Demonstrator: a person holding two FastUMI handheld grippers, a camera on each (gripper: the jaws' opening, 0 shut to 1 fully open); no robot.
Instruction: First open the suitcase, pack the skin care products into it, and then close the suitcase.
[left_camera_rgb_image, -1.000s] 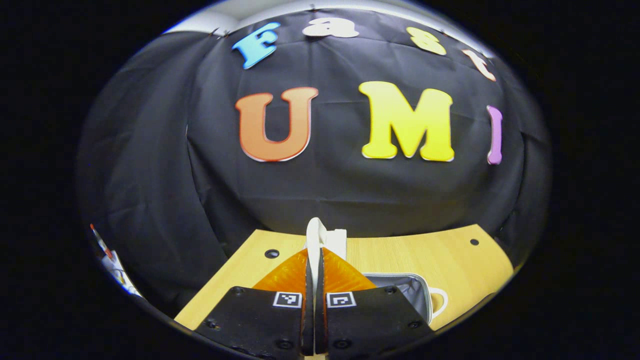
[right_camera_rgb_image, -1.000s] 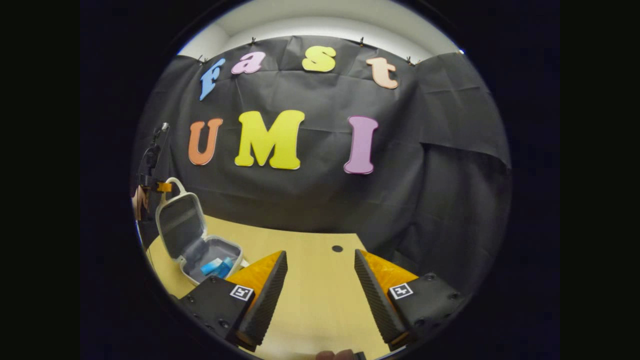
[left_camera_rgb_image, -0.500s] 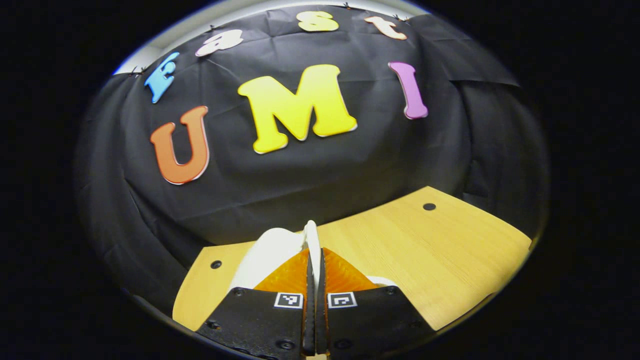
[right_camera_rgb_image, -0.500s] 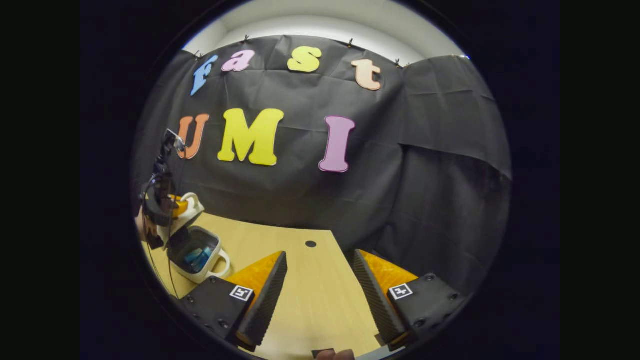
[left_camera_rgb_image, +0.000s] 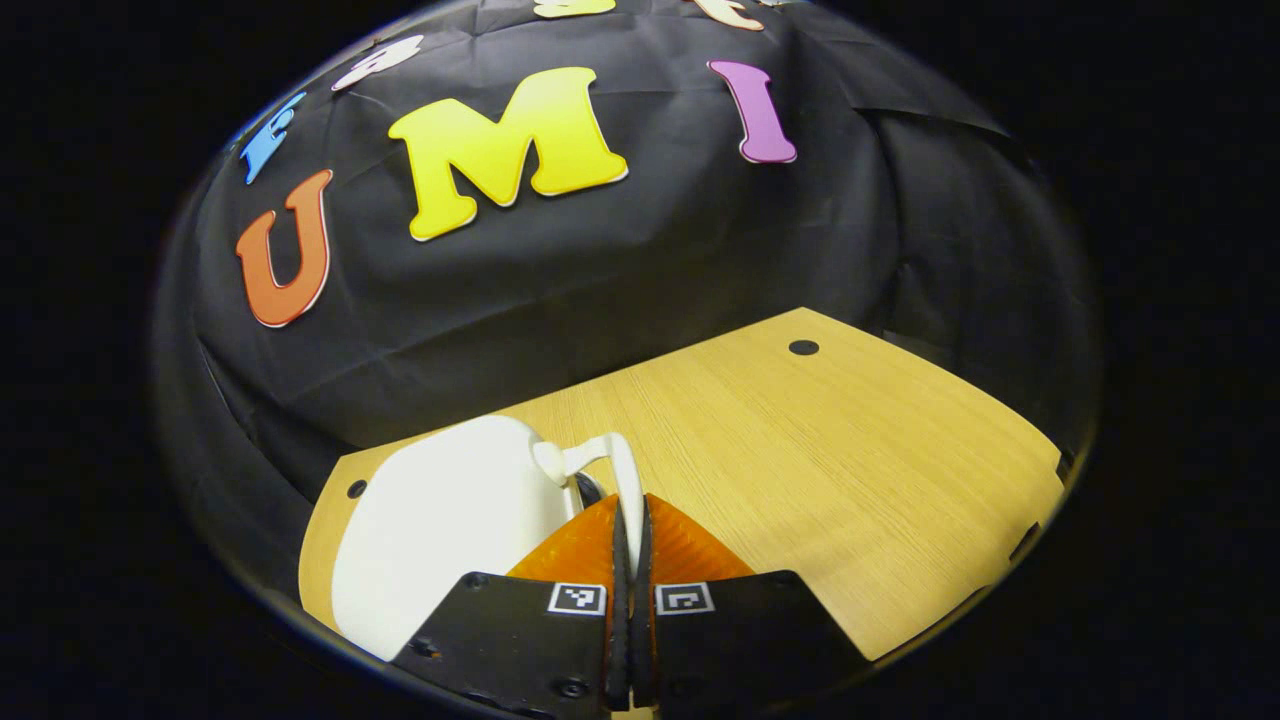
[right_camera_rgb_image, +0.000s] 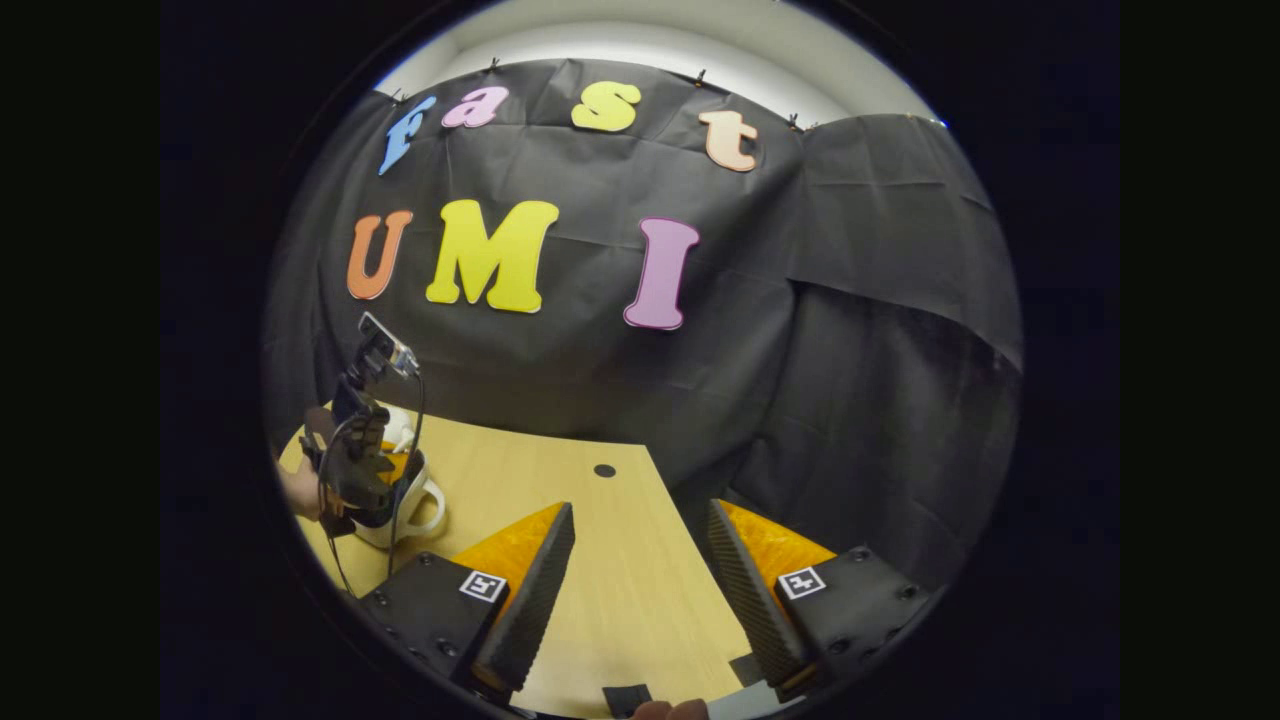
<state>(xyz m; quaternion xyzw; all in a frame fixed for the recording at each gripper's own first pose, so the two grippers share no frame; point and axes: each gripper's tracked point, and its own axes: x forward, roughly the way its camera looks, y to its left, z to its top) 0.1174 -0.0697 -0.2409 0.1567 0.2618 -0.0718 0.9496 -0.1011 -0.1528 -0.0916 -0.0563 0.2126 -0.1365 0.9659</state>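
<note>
The small white suitcase lies at the lower left of the left gripper view, lid down, showing its smooth outer shell. My left gripper is shut on the lid's white handle, just right of the shell. In the right gripper view the same suitcase sits far left on the table, with the left gripper and a hand on top of it. The skin care products are hidden inside. My right gripper hovers open over bare table, well right of the case.
The wooden table runs right and forward of the case, with small dark holes near its back edge. Its edges drop off at the black cloth wall. A small dark piece lies at the near edge.
The suitcase lid swung down from upright onto the base, covering the blue products. My left gripper followed it down, still holding the handle. The right gripper stayed open, shifting slightly.
</note>
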